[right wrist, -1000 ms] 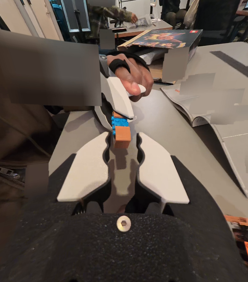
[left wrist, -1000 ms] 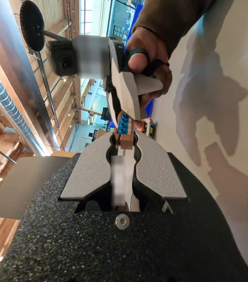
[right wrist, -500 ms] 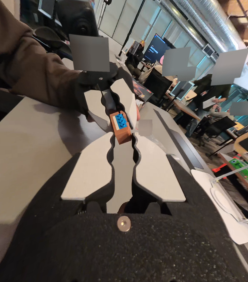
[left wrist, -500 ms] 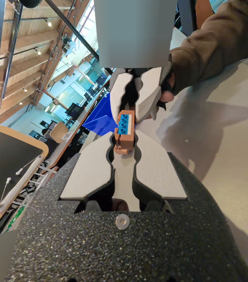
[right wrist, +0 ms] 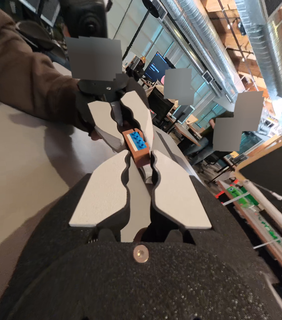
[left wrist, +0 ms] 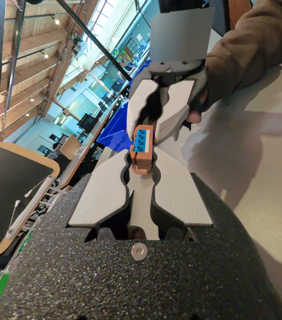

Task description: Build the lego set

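Note:
A small lego assembly [left wrist: 142, 150], brown with a blue studded plate and a white strip on top, hangs in the air above the grey table [left wrist: 249, 181]. My left gripper [left wrist: 141, 155] is shut on its near end. My right gripper [left wrist: 142, 134] faces it from the far side, jaws closed against the other end. In the right wrist view the assembly [right wrist: 137, 147] lies tilted between my right gripper [right wrist: 139, 154] and the left gripper [right wrist: 135, 143] opposite. A person's hands in brown sleeves [right wrist: 24, 83] hold both grippers.
Both views are rolled sideways. A blue bin [left wrist: 117, 128] stands past the table edge. A black-topped table with a wooden rim [left wrist: 6, 181] is at the left. A green box [right wrist: 240, 195] and desks with seated people [right wrist: 206, 131] lie beyond the table.
Both grippers have rolled and swung with the assembly between them. My right gripper's jaws, wider and just short of the brick a second ago, have closed on its end.

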`<state>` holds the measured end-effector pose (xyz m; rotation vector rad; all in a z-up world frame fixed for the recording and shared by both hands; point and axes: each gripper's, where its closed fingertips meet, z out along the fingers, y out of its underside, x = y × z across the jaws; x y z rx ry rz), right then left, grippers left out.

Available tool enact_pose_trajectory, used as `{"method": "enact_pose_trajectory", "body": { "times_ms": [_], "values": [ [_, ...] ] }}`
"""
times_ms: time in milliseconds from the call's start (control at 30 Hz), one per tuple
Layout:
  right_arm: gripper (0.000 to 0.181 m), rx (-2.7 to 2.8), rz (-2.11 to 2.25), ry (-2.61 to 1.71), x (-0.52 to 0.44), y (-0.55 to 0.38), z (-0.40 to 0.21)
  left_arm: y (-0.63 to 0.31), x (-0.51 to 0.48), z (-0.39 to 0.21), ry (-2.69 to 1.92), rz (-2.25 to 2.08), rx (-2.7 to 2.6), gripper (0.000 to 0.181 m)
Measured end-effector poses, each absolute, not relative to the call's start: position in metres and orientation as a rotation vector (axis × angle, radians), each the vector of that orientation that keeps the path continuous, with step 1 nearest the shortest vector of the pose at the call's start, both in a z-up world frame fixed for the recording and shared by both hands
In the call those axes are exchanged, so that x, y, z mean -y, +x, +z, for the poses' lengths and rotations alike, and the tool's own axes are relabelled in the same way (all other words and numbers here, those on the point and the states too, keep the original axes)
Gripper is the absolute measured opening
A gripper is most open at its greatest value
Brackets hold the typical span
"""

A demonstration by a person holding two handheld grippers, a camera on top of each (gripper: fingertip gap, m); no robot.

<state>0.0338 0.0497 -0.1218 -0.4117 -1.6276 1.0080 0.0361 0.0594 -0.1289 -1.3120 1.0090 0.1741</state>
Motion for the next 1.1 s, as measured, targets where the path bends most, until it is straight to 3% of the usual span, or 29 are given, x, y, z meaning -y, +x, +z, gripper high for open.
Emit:
{"method": "enact_pose_trajectory", "body": {
  "times_ms": [333,767,1100],
  "values": [
    [0.02,1.621,0.808,-0.146,-0.032,0.044,-0.096,0.049,-0.044,-0.103,-1.232,0.161,-1.169,0.022],
    [0.019,1.446,0.701,0.075,-0.04,0.058,0.022,0.062,-0.051,0.019,-0.969,0.544,-1.281,0.023],
    [0.019,1.457,0.68,0.085,-0.055,0.045,0.04,0.05,-0.066,0.04,-0.858,0.612,-1.251,0.021]
  ]
}}
